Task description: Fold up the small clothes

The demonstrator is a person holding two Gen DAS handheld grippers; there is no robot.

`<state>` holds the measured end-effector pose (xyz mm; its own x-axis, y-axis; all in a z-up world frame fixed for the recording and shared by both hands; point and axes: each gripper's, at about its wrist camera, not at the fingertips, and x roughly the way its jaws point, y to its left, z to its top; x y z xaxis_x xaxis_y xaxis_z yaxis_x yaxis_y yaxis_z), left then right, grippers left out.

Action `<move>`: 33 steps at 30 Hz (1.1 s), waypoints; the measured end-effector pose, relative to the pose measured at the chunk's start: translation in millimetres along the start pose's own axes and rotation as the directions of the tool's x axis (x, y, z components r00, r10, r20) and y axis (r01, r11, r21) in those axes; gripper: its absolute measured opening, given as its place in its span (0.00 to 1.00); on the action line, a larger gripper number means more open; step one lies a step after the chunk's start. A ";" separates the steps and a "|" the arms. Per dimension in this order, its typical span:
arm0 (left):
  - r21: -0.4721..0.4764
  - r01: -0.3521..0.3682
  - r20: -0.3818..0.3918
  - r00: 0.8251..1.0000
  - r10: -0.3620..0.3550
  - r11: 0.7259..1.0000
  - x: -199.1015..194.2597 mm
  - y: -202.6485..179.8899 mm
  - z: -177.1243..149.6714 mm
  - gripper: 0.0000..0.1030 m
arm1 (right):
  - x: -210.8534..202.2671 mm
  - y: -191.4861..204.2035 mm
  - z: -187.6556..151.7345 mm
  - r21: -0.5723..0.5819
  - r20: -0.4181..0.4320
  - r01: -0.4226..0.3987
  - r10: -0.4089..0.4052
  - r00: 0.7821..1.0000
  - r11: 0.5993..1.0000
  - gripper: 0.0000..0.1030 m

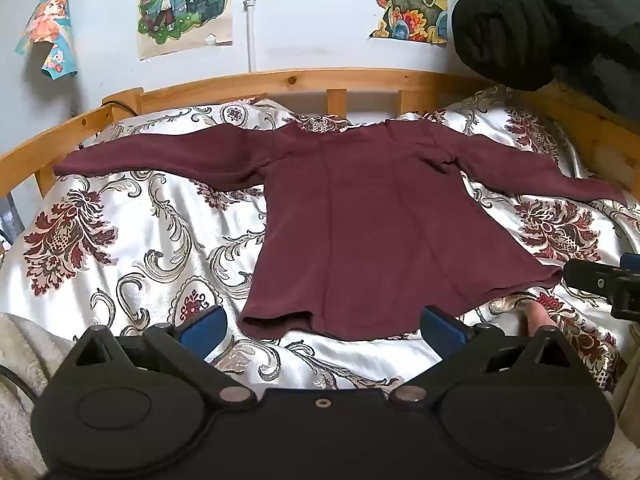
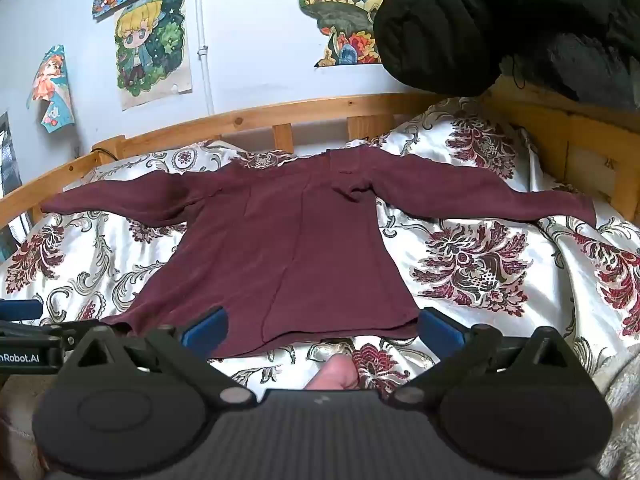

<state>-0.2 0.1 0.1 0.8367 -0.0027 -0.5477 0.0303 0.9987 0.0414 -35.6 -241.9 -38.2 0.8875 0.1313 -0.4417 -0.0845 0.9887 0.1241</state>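
Note:
A maroon long-sleeved top [image 1: 360, 220] lies flat on the patterned bedspread [image 1: 120, 240], sleeves spread left and right, hem toward me. It also shows in the right wrist view [image 2: 288, 240]. My left gripper [image 1: 322, 328] is open and empty, just short of the hem's left part. My right gripper [image 2: 322, 330] is open and empty, its blue fingers [image 2: 440, 330] either side of the hem's right part. The right gripper also shows in the left wrist view [image 1: 608, 280], by the hem's right corner.
A wooden bed rail [image 1: 280, 84] runs along the back and sides. A black padded jacket [image 1: 540, 20] hangs at the upper right. Posters [image 1: 184, 4] are on the wall. A fleecy blanket [image 1: 24, 352] lies at the near edge. A bare foot [image 2: 334, 372] shows below the hem.

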 end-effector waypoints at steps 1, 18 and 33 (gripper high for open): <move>0.000 0.000 -0.002 1.000 0.000 1.000 0.0 0.0 0.0 0.99 | 0.0 0.0 0.0 0.000 0.000 0.000 0.000 1.000 1.000 1.00; 0.009 -0.006 -0.009 1.000 0.006 1.000 2.9 1.1 -4.3 0.99 | 0.6 0.4 0.1 0.001 -0.004 0.001 -0.001 1.000 1.000 1.00; 0.015 -0.004 -0.015 1.000 0.005 1.000 4.0 1.5 -4.4 0.99 | 0.9 -0.2 -0.9 0.007 -0.010 -0.001 0.001 1.000 1.000 1.00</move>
<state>0.9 1.8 -5.8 0.8283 0.0027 -0.5603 0.0347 0.9978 0.0562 -35.1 -242.0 -39.4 0.8831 0.1329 -0.4500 -0.0819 0.9880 0.1309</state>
